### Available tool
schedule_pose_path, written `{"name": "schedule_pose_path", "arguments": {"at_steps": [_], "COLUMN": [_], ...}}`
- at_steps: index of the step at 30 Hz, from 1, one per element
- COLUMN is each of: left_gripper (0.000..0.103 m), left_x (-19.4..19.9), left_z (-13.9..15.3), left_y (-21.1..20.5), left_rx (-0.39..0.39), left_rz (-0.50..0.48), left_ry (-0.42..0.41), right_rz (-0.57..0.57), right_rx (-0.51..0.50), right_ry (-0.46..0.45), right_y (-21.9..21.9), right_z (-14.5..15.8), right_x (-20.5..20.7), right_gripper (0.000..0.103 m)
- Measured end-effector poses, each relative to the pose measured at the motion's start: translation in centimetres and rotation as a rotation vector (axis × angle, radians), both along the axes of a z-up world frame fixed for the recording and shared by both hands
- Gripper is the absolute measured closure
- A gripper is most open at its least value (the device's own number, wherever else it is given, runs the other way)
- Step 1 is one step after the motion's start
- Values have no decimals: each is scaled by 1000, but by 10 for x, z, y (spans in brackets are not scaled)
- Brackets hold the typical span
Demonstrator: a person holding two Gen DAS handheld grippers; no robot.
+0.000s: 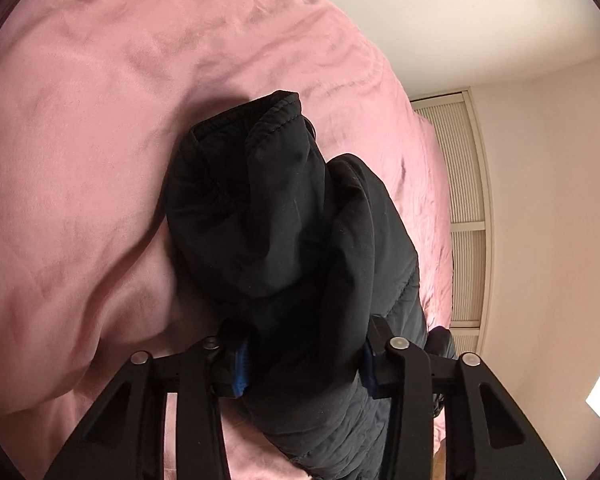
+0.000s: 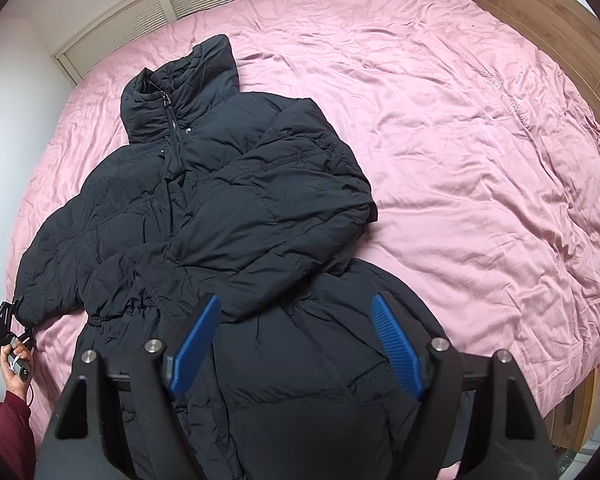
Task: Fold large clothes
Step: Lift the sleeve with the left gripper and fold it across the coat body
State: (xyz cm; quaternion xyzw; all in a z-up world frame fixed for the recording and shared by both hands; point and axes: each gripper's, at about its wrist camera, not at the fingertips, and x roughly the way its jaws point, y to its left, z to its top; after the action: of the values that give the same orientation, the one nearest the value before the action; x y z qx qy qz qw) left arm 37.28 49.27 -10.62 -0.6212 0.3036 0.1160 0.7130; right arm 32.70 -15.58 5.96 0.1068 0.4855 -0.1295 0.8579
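A black puffer jacket point(image 2: 220, 184) lies face up on the pink bed sheet point(image 2: 460, 140), collar toward the far wall. One sleeve point(image 2: 300, 168) is folded across its chest. The other sleeve point(image 2: 52, 248) stretches out to the left edge of the bed. My left gripper point(image 1: 304, 360) is shut on that sleeve point(image 1: 284, 220) near its cuff, and the blue pads point(image 1: 240, 376) press into the padded cloth from both sides. In the right wrist view the left gripper point(image 2: 8, 324) shows small at the sleeve's end. My right gripper point(image 2: 296, 308) hangs open over the jacket's lower half with nothing between its pads.
A hand point(image 2: 16, 364) in a maroon sleeve holds the left gripper at the bed's left edge. Louvred cupboard doors point(image 2: 148, 20) run behind the bed. A wooden frame point(image 2: 540, 12) borders the bed at the right. Wrinkled pink sheet spreads to the jacket's right.
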Motion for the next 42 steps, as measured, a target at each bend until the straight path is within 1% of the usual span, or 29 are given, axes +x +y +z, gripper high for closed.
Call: {"name": "schedule_pose_path", "arguments": {"at_steps": [1, 3, 7, 14, 21, 25, 30, 33, 35, 37, 39, 42], "left_gripper": [74, 81, 87, 89, 90, 90, 91, 91, 92, 92, 92, 92], "left_x": [-2, -3, 4, 14, 30, 37, 40, 43, 42, 44, 45, 45], "left_z": [3, 12, 41, 107, 161, 183, 199, 202, 202, 201, 196, 182], "left_y": [-1, -3, -14, -46, -111, -154, -207, -240, -264, -282, -298, -320], "left_rx": [1, 6, 49, 156, 260, 295, 340, 358, 365, 383, 382, 399], "left_rz": [-3, -17, -60, -180, -338, -429, -536, -594, -629, -663, -691, -743], "left_ry": [-11, -49, -106, -188, -253, -273, -281, -276, -273, -270, -261, -238], "right_rz": [-3, -9, -14, -48, -109, -141, -162, -176, -183, -191, -196, -189], "right_rx": [1, 8, 19, 35, 40, 57, 84, 101, 102, 104, 105, 102], "right_ry": [-3, -8, -24, -85, -162, -189, -200, -227, -222, -210, -198, -172], "right_y": [-1, -2, -3, -14, -39, -57, -81, -96, -108, -119, -129, -139], "right_z": [1, 2, 6, 31, 62, 67, 64, 65, 64, 60, 56, 46], "right_x": [-1, -4, -11, -32, -65, -79, -86, -90, -92, -92, -91, -87], "right_gripper": [25, 25, 25, 25, 25, 25, 25, 25, 25, 25, 25, 25]}}
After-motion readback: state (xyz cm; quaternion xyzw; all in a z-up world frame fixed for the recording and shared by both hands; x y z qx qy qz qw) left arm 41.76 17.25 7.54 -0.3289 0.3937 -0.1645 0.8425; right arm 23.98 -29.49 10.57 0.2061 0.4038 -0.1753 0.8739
